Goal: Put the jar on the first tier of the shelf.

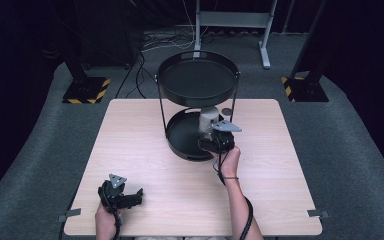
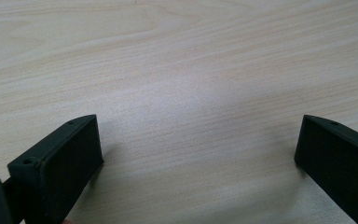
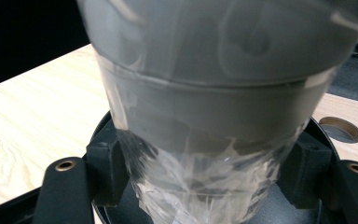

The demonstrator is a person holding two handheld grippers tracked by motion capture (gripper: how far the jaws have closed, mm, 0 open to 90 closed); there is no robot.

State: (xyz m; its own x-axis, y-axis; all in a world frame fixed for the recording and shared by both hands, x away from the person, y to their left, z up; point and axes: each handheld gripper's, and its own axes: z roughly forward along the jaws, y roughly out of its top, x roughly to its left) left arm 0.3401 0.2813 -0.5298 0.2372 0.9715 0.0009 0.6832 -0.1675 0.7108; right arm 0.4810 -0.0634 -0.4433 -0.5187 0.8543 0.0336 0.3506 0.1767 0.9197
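A clear plastic cup (image 3: 214,116) wrapped in grey tape stands upright between the jaws of my right gripper (image 3: 205,168), which is shut on its lower part. In the high view the cup (image 1: 209,119) is over the lower black tray (image 1: 180,135) of a two-tier stand, with the right gripper (image 1: 215,141) at the tray's near right rim. Whether the cup's base rests on the tray I cannot tell. My left gripper (image 1: 135,194) lies low near the table's front left, and in its own view the left gripper (image 2: 198,154) is open over bare wood with nothing between its fingers.
The stand's upper black round tray (image 1: 198,79) hangs over the lower one on thin posts. A round cable hole (image 3: 340,129) is in the wooden table (image 1: 130,140) behind the stand. Beyond the table are stand feet with yellow-black stripes (image 1: 85,92) and cables on grey carpet.
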